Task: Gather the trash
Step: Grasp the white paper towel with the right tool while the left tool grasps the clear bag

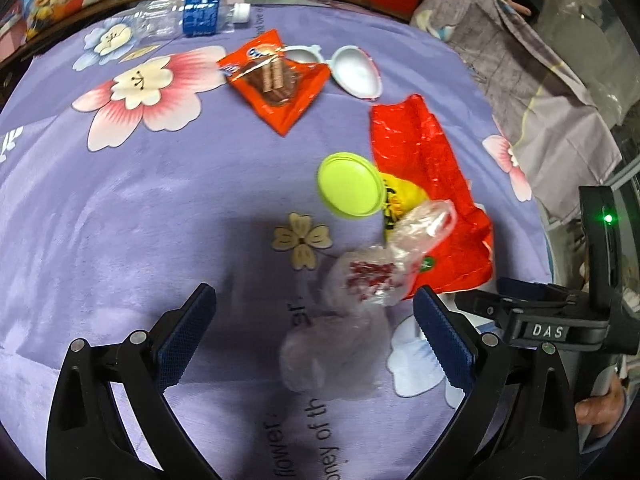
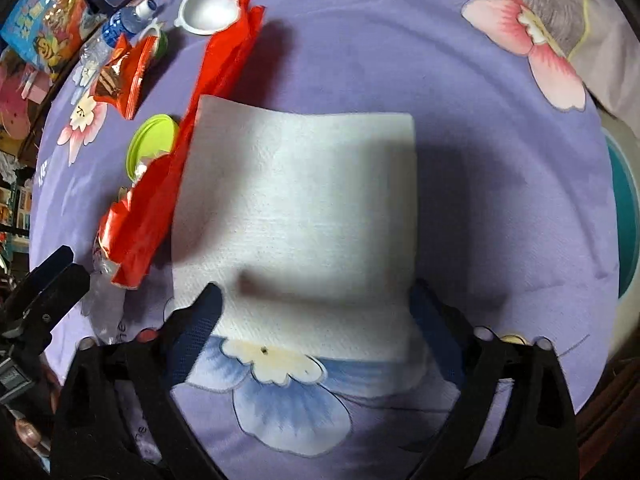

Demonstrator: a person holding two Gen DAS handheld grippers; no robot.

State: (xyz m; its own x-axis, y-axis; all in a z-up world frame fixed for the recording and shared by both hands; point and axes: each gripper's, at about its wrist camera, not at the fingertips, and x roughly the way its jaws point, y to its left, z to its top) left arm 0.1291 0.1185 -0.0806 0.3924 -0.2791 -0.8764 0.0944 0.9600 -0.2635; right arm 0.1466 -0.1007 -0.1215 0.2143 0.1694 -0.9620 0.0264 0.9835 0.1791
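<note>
Both grippers gape empty: left gripper (image 1: 314, 312) over one clear bag (image 1: 360, 280), right gripper (image 2: 316, 300) straddling one white tissue (image 2: 296, 208); one red wrapper (image 2: 160, 200) lies between.

The left gripper (image 1: 314, 308) hung over a purple flowered sheet (image 1: 120, 208), its jaws standing wide apart with nothing pressed between them. A crumpled clear plastic bag (image 1: 352, 312) lay on the sheet between the blue pads (image 1: 182, 340), its far end overlapping a red plastic bag (image 1: 424, 184). A lime-green lid (image 1: 350, 189) sat against the red bag's edge. Farther off lay an orange wafer wrapper (image 1: 276, 80), a white egg-shaped shell (image 1: 356, 72) and a clear water bottle (image 1: 188, 16). The right gripper (image 1: 560, 320) showed at the right edge.
</note>
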